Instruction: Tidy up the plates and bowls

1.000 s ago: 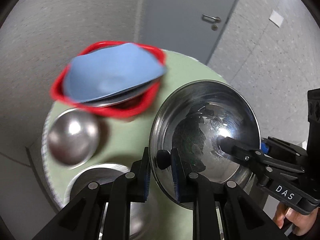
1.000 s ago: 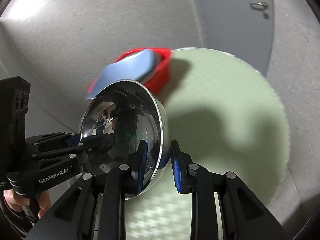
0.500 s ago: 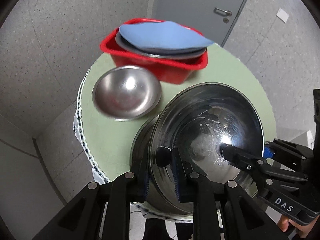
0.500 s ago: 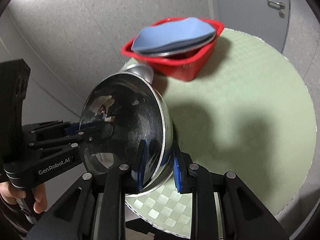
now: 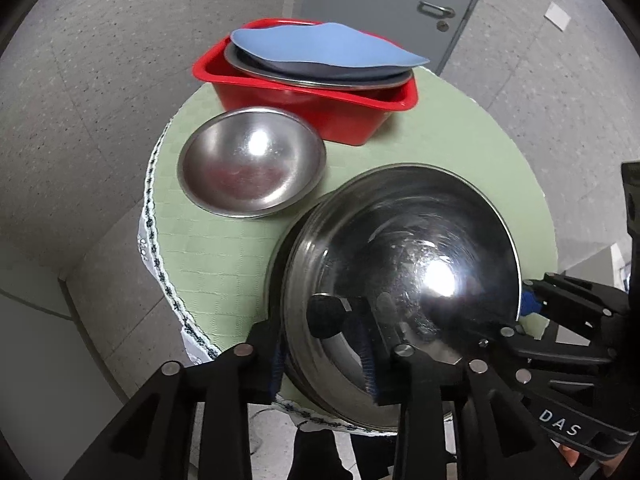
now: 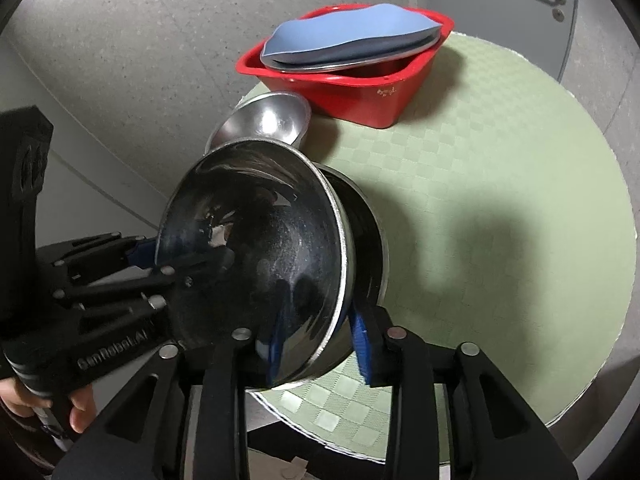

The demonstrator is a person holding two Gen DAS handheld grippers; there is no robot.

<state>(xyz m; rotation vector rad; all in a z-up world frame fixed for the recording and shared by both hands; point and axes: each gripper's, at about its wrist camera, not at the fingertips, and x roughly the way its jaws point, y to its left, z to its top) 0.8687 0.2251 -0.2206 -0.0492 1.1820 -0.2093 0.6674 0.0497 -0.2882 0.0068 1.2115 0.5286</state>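
Large steel bowl (image 5: pixel 404 264): near table (image 5: pixel 224 264) edge, nested in another bowl
Left gripper (image 5: pixel 326 354): "GenRobot.AI" – jaws opening astride rim
Right gripper (image 6: pixel 318 344): "DAS" – likewise opening
Red tub (image 5: pixel 320 116): far side

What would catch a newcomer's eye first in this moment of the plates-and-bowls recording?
The large shiny steel bowl at the near edge of the green round table, nested in another steel bowl, with the left gripper and right gripper straddling opposite rims, jaws opening. Behind it, a red tub holding plates under a blue one, and a smaller steel bowl in front of the tub.
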